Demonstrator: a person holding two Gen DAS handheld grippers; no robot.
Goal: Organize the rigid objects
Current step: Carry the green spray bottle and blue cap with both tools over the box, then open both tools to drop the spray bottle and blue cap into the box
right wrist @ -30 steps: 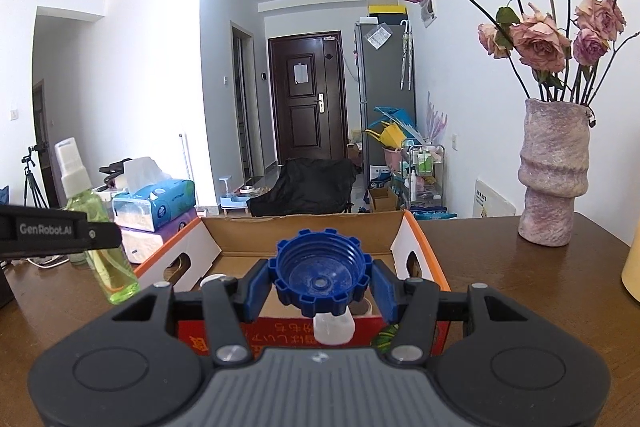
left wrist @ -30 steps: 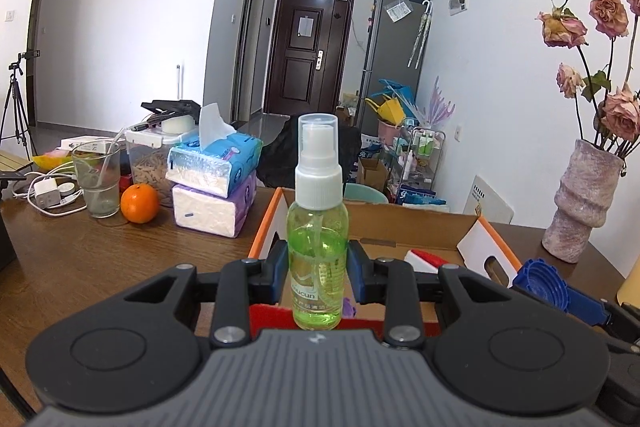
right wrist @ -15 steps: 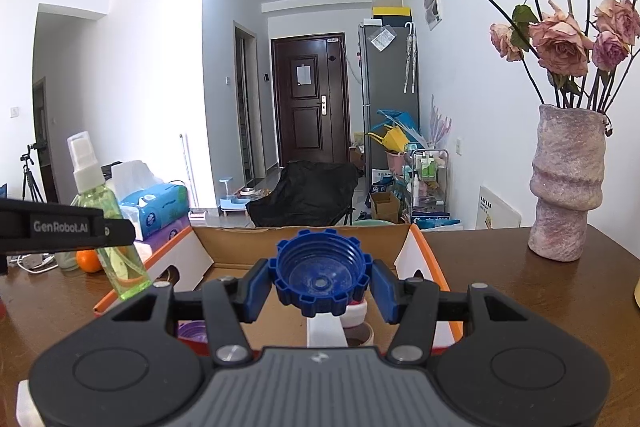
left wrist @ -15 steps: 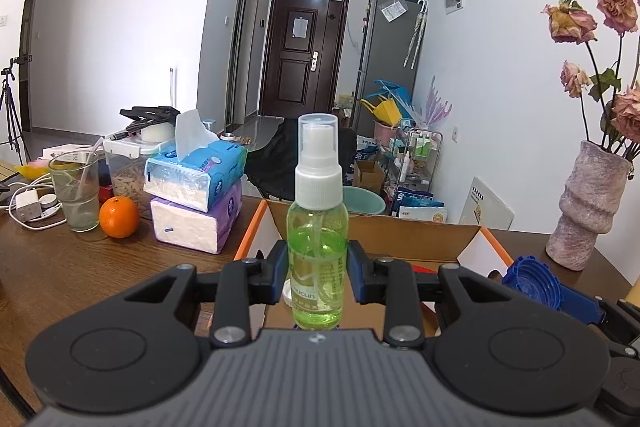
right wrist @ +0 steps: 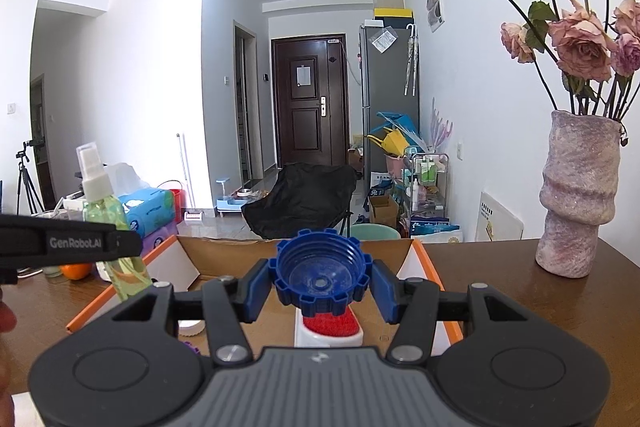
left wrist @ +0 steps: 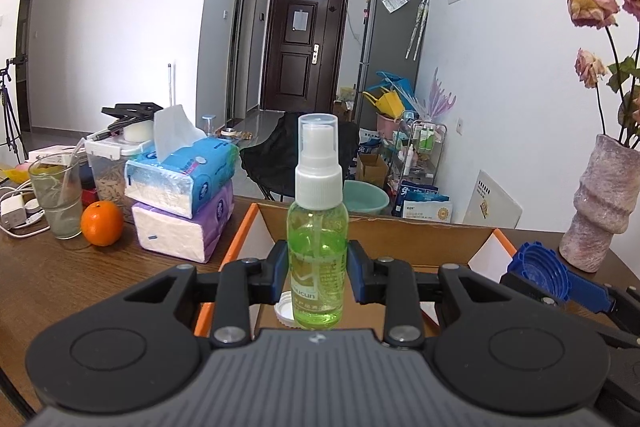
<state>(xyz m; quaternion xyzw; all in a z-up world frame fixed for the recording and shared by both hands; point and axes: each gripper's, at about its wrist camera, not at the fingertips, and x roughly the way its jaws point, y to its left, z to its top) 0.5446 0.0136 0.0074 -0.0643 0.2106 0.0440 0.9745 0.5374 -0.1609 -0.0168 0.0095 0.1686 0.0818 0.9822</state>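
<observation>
Both grippers have carried their loads forward until they hang over the open cardboard box (left wrist: 384,227), which now fills more of each view than a second ago. Left of the box's middle, the left gripper (left wrist: 318,277) is clenched on the upright green spray bottle (left wrist: 318,247), above a white cap (left wrist: 285,311) on the box floor. Toward the box's right wall, the right gripper (right wrist: 320,285) clamps the blue ridged cap (right wrist: 320,273), above a red-and-white item (right wrist: 329,331). Judging by this, lower each piece onto bare box floor before releasing, keeping the bottle upright and clear of what already lies there.
</observation>
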